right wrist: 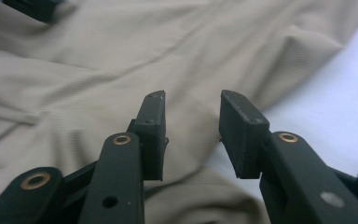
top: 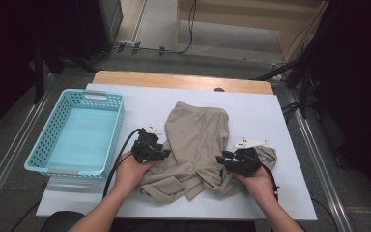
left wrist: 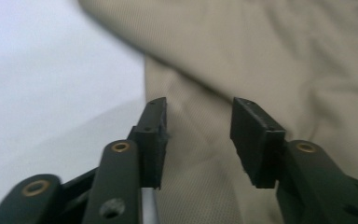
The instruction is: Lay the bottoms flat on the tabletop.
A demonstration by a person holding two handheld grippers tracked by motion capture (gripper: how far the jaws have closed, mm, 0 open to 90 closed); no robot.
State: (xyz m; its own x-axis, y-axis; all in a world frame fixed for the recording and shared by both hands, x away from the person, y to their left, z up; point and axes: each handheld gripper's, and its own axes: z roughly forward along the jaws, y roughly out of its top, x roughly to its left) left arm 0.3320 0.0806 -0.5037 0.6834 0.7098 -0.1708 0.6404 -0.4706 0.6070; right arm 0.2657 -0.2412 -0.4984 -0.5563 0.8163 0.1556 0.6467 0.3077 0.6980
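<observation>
Beige garment (top: pixel 198 145) beneath both grippers' parted jaws

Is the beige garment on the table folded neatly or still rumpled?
Rumpled. The beige garment lies loosely bunched on the white table, its lower part creased and overlapping in uneven folds, outside the turquoise basket.

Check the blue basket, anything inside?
The blue basket looks empty: its bare floor shows in the high view. The near wall hides a strip of floor just behind it. The beige garment lies on the table beside it.
</observation>
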